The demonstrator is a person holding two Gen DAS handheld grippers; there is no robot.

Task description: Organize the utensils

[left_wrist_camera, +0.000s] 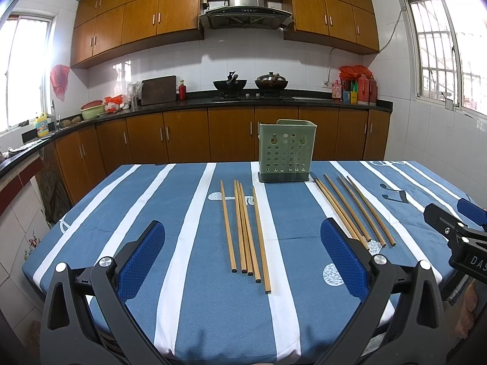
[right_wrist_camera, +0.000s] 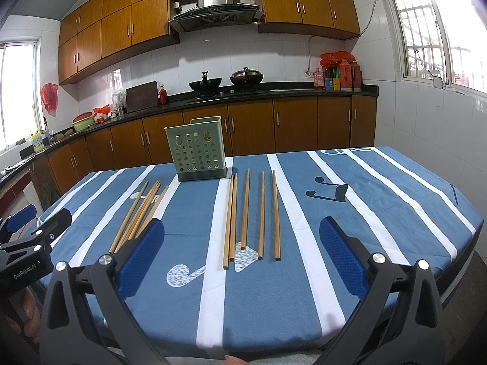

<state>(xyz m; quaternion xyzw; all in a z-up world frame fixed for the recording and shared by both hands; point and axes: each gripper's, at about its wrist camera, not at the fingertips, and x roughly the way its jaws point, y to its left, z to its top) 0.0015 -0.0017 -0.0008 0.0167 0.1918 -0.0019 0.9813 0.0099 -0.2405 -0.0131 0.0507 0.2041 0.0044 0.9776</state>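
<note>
Two groups of wooden chopsticks lie on the blue striped tablecloth. The left group [left_wrist_camera: 245,231] [right_wrist_camera: 138,214] lies ahead of my left gripper [left_wrist_camera: 242,238], which is open and empty above the table's near edge. The right group [left_wrist_camera: 354,210] [right_wrist_camera: 251,213] lies ahead of my right gripper [right_wrist_camera: 242,237], also open and empty. A green perforated utensil holder [left_wrist_camera: 286,150] [right_wrist_camera: 197,149] stands upright at the far side of the table, between the groups; what is inside it is hidden. Each gripper shows at the edge of the other's view [left_wrist_camera: 456,228] [right_wrist_camera: 30,237].
The table [left_wrist_camera: 152,213] [right_wrist_camera: 380,213] drops off at its near, left and right edges. Beyond it run wooden kitchen cabinets [left_wrist_camera: 231,133] and a dark counter with woks [left_wrist_camera: 229,85], bottles [left_wrist_camera: 362,86] and a cutting board [left_wrist_camera: 158,89].
</note>
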